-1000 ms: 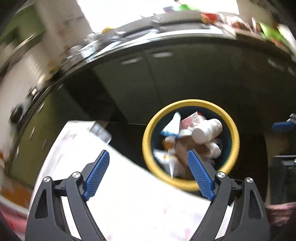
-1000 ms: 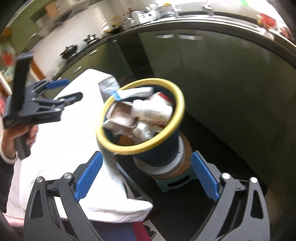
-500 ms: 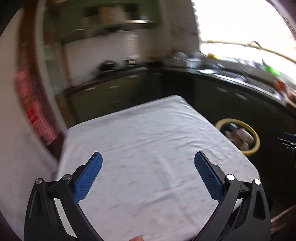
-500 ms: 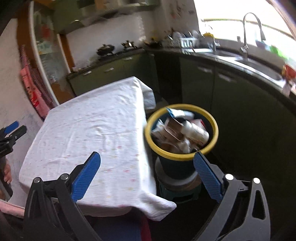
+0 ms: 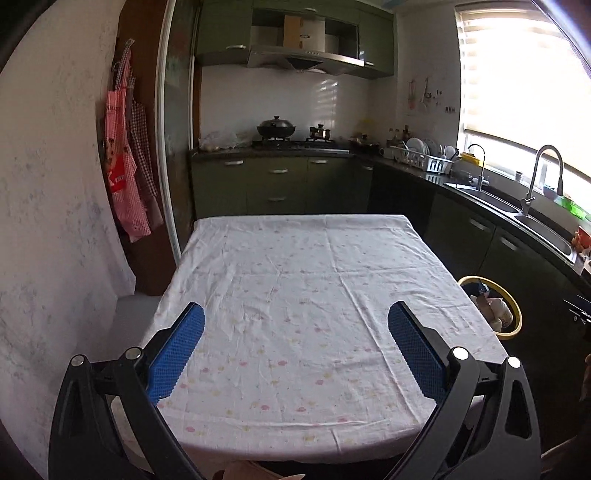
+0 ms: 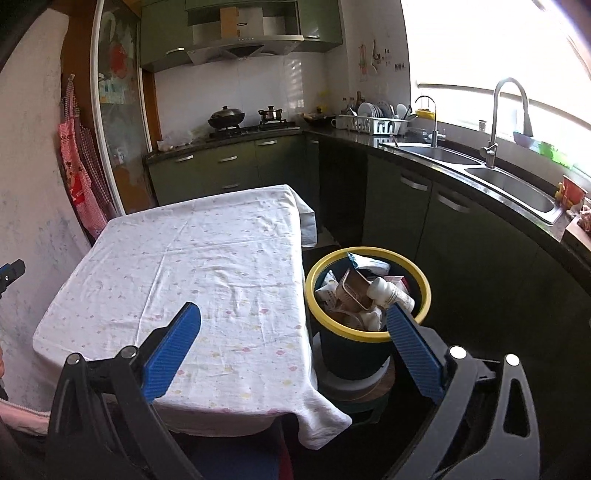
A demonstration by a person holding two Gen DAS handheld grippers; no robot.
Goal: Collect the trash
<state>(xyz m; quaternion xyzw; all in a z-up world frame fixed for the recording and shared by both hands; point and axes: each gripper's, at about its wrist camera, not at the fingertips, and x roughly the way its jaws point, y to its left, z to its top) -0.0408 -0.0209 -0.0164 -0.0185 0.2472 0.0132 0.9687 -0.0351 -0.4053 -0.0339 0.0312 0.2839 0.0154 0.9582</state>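
Both tongs, left (image 5: pixel 295 345) and right (image 6: pixel 291 345), gape empty; table (image 5: pixel 295 280) bare, bin (image 6: pixel 367 295) full. Collecting looks finished.

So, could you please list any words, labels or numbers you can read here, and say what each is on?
None can be read for certain.
Box above the hood: a dark oval logo, too small.
Red apron: white print on a red patch, blurred.
White bottle in the bin: no label legible.
Wall stickers: too small.

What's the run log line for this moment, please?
left claw: open, empty | right claw: open, empty | tablecloth: bare | bin: full of trash, beside table
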